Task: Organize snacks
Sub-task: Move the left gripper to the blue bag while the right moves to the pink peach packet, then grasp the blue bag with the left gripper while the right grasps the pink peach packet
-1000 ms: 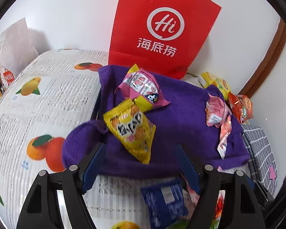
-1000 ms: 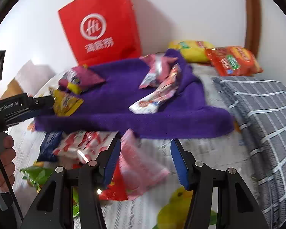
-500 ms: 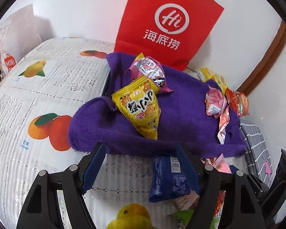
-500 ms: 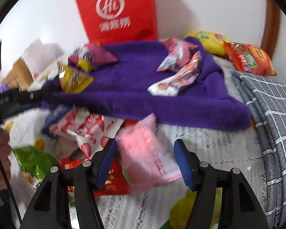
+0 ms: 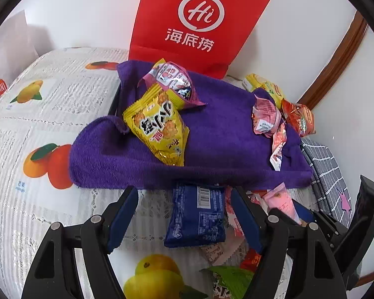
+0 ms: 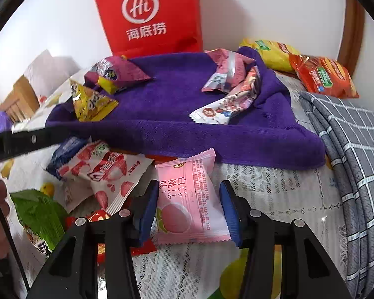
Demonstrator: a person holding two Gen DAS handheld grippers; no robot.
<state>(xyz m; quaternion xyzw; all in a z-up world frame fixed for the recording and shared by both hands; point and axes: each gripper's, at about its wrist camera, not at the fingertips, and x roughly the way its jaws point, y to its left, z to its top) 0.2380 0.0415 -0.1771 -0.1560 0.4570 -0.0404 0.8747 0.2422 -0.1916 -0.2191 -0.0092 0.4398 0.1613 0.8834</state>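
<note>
**Snack sorting: pink packet lined up, nothing grabbed**

We've got our right gripper [image 6: 188, 206] low over the fruit-print tablecloth [image 6: 266, 189], jaws apart with the pink peach packet [image 6: 187, 199] lying flat between them (close on both sides, but we can't tell if the pads touch it). Our left gripper [image 5: 184, 214] hovers with jaws wide apart, and the blue snack packet [image 5: 197, 216] lies on the cloth between them, not clamped.

On the purple towel [image 5: 219, 137] there's a yellow cracker packet [image 5: 159, 129] leaning against a purple-pink one [image 5: 174, 84], plus a couple of pink wrappers [image 5: 265, 119] at the far side. The red paper bag [image 5: 197, 22] stands upright against the wall behind the towel; its inside isn't visible. A strawberry packet [image 6: 104, 172] and a green one [image 6: 37, 214] lie beside the pink packet.
</note>
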